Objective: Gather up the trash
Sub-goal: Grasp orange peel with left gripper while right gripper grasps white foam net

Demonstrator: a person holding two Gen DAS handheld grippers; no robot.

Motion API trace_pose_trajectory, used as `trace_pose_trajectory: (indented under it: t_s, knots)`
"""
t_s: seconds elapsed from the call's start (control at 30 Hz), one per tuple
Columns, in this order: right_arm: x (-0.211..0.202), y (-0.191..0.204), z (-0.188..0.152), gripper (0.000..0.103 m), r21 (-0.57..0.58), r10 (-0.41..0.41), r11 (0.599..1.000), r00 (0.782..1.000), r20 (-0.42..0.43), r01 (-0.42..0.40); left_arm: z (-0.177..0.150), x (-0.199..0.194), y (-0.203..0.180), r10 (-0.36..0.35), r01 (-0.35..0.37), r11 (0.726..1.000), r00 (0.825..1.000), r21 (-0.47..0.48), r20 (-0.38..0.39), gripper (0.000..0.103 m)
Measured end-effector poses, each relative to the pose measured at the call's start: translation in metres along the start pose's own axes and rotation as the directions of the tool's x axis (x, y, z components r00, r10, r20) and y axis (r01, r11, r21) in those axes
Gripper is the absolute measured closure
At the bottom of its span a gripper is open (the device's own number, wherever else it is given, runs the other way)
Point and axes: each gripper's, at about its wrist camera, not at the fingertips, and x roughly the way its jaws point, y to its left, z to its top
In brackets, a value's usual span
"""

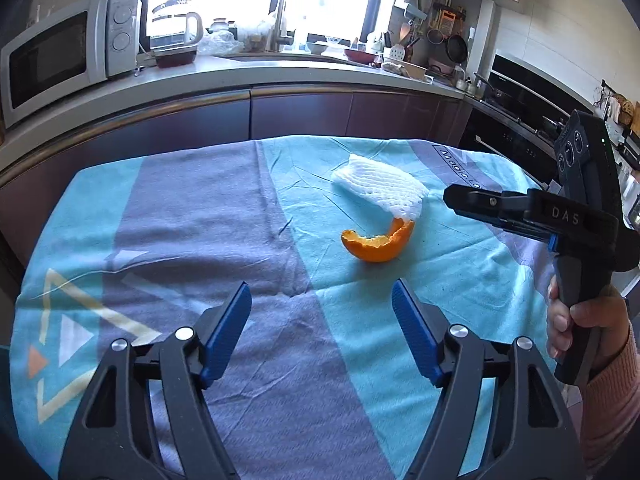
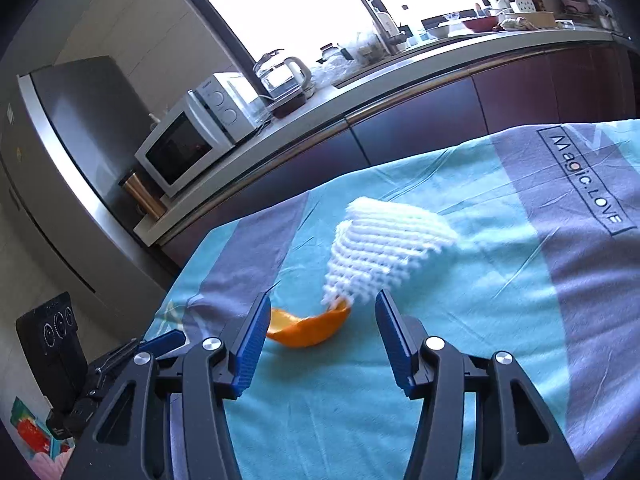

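Note:
A curved piece of orange peel point(image 1: 378, 246) lies on the tablecloth, its far end touching a white foam fruit net point(image 1: 380, 190). My left gripper point(image 1: 321, 292) hovers a short way in front of the peel, open, with only cloth between its blue pads. My right gripper point(image 1: 454, 200) comes in from the right beside the net, held by a hand point(image 1: 576, 320). In the right wrist view the right gripper point(image 2: 324, 300) is open. The peel point(image 2: 312, 328) sits just past its fingertips, near the left pad and untouched, with the net point(image 2: 384, 252) behind it.
A teal and grey-purple cloth point(image 1: 192, 220) covers the table. Behind it runs a kitchen counter point(image 1: 248, 70) with a microwave point(image 1: 52, 60), a kettle point(image 1: 176, 28) and a sink tap point(image 1: 282, 12). An oven point(image 1: 516, 120) stands at the right, and a fridge point(image 2: 60, 152) past the table's left end.

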Motion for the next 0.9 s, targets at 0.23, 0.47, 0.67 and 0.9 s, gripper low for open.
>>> trace_pose_trajectory:
  t_s: [0.23,0.47,0.67,0.9]
  knots:
    - [0.024,-0.032,0.030,0.041,0.003,-0.081,0.997,0.997,-0.020,0.081,0.016,0.041,-0.008,-0.041,0.039,0.999,0.997,-0.025,-0.061,0.045]
    - [0.045,-0.049,0.046,0.033,0.001,-0.099,0.995,0.993,-0.063,0.100,0.027,0.066,-0.020,-0.069,0.068,0.998,0.993,-0.012,-0.099,0.049]
    - [0.059,-0.041,0.047,0.033,-0.046,-0.092,0.995,0.990,-0.108,0.088,0.031,0.079,-0.020,-0.095,0.093,0.995,0.987,-0.019,-0.126,0.059]
    - [0.065,-0.038,0.040,0.048,-0.087,-0.123,0.990,0.984,-0.127,0.112,0.031,0.081,-0.022,-0.113,0.111,0.994,0.986,-0.022,-0.124,0.068]
